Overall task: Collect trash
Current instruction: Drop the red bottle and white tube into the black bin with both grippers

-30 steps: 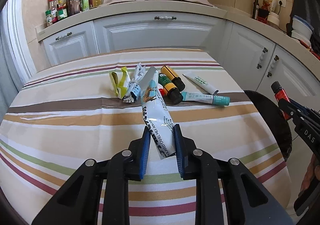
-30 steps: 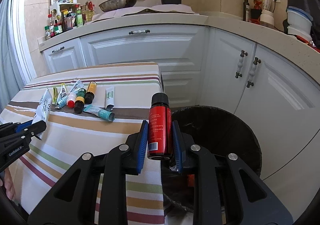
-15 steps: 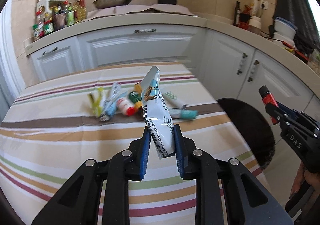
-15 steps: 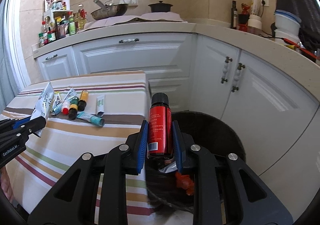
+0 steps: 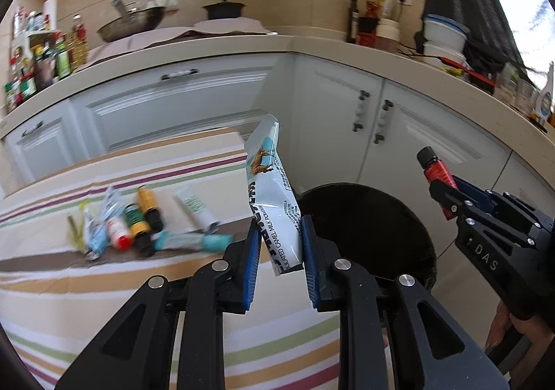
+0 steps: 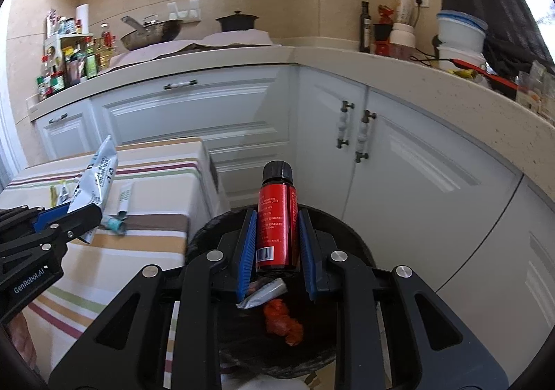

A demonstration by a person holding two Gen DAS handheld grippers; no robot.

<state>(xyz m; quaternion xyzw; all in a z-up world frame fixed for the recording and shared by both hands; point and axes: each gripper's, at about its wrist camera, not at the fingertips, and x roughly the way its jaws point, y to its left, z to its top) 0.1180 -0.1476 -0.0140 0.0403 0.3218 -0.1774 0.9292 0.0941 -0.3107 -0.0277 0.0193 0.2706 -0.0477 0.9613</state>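
Observation:
My left gripper point(image 5: 280, 237) is shut on a white and blue milk powder sachet point(image 5: 269, 188) that stands up between its blue pads, near the table's right edge beside the black trash bin point(image 5: 409, 216). My right gripper point(image 6: 277, 230) is shut on a small red bottle with a black cap point(image 6: 277, 216), held upright over the bin point(image 6: 350, 240). Inside the bin lie a silver wrapper point(image 6: 263, 293) and an orange scrap point(image 6: 282, 320). In the right wrist view the left gripper point(image 6: 83, 213) with the sachet point(image 6: 93, 181) is at the left.
Several tubes, small bottles and wrappers point(image 5: 138, 223) lie in a row on the striped tablecloth point(image 5: 104, 286). White cabinets point(image 6: 399, 164) and a cluttered counter point(image 6: 312, 57) stand behind the bin. A hand point(image 5: 499, 331) holds the right gripper at the lower right.
The left gripper carried the sachet up off the table and rightward toward the bin. The right gripper moved with the red bottle from the bin's near edge to above its opening.

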